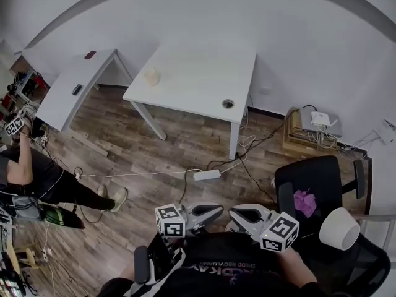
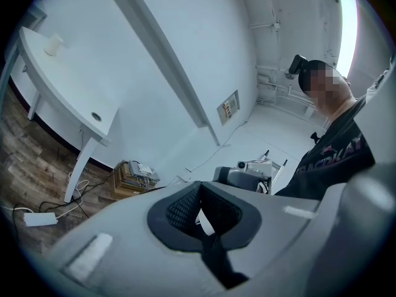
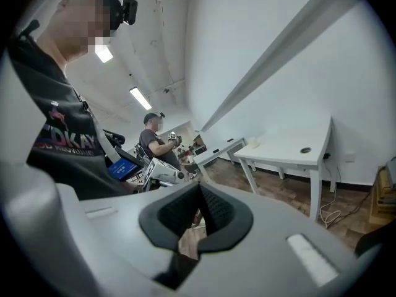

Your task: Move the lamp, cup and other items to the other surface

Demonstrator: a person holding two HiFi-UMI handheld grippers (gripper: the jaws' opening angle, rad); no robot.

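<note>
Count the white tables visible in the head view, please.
2. One white table stands in the middle of the view, with a pale cup on it. The other table stands to its left. Others may be hidden outside the frame.

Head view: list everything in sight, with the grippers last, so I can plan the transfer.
White table with a cable hole: one, white, centre, by the wall.
Second white table: one, white, to its left.
Small cream cup-like item: one, cream, on the centre table.
Small dark items: two, dark, on the left table.
White power strip: one, white, on the wooden floor.
Black office chair: one, black, lower right.
Purple cloth: one, purple, on the chair seat.
White rounded lamp-like shade: one, white, beside the chair.
Second person: one, far left.
Left gripper: grey, shut, empty.
Right gripper: grey, shut, empty.
</note>
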